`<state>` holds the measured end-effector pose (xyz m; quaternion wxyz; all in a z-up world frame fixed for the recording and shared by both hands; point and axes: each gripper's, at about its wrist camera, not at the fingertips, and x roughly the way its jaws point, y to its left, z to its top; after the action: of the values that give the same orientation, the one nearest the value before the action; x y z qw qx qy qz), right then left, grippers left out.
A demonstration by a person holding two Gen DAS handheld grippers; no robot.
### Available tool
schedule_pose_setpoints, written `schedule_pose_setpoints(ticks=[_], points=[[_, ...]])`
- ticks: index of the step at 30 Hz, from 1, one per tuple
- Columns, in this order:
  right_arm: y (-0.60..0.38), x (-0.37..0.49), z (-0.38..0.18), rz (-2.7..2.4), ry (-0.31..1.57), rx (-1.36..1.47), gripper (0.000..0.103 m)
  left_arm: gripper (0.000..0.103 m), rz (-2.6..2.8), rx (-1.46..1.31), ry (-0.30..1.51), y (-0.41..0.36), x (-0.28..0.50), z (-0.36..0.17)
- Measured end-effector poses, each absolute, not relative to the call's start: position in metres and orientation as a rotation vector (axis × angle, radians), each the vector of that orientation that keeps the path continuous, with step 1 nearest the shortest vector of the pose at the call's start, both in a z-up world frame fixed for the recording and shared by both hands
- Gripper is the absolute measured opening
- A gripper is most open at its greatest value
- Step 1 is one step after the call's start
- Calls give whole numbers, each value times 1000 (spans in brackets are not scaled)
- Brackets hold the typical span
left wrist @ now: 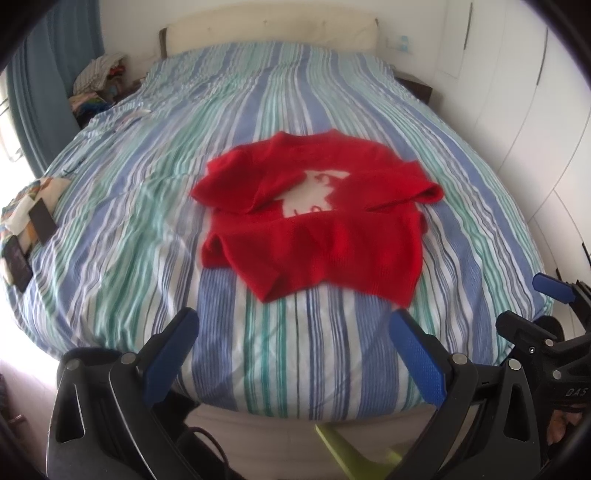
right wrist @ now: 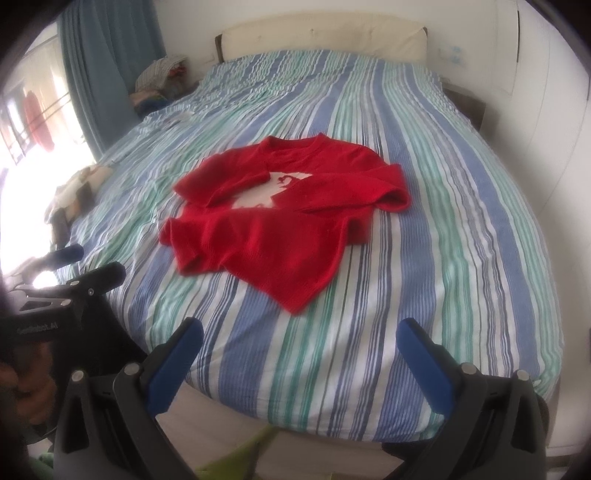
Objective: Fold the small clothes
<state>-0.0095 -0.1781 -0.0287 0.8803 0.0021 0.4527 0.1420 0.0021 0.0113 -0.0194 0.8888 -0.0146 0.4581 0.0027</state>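
Bedroom. Bed point(right wrist: 461, 206) fills most of both views, covered in a blue, green and white striped sheet, with a cream padded headboard point(right wrist: 325, 35) against a white wall. Blue curtain point(right wrist: 107, 66) on the left beside a window point(right wrist: 26, 122) that is blown out with daylight. White wardrobe doors point(left wrist: 517, 92) on the right. Dark nightstand point(left wrist: 415, 86) sits beside the headboard. Pile of clothes point(left wrist: 99, 75) at the bed's far left corner.

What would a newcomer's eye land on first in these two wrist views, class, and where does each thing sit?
The red sweater stands out first, lying partly folded in the middle of the striped bedspread, sleeves crossed over a white motif. Next come the blue-padded grippers, the left gripper and the right gripper, both open and empty above the bed's near edge, short of the sweater.
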Motion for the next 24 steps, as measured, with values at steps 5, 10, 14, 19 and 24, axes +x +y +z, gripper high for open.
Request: schedule_pose_setpoints(ticks=[5, 10, 14, 19, 24], points=[[-177, -11, -33, 303, 955, 28, 103, 103, 1, -23, 955, 9, 2, -21], [-179, -11, -33, 302, 954, 44, 103, 103, 1, -24, 957, 8, 2, -22], [-180, -9, -30, 303, 953, 40, 103, 103, 1, -24, 957, 8, 2, -22], [-179, -9, -31, 306, 960, 40, 103, 103, 3, -24, 959, 8, 2, -23], [-179, -9, -32, 310, 963, 39, 103, 103, 4, -27, 966, 9, 2, -25]])
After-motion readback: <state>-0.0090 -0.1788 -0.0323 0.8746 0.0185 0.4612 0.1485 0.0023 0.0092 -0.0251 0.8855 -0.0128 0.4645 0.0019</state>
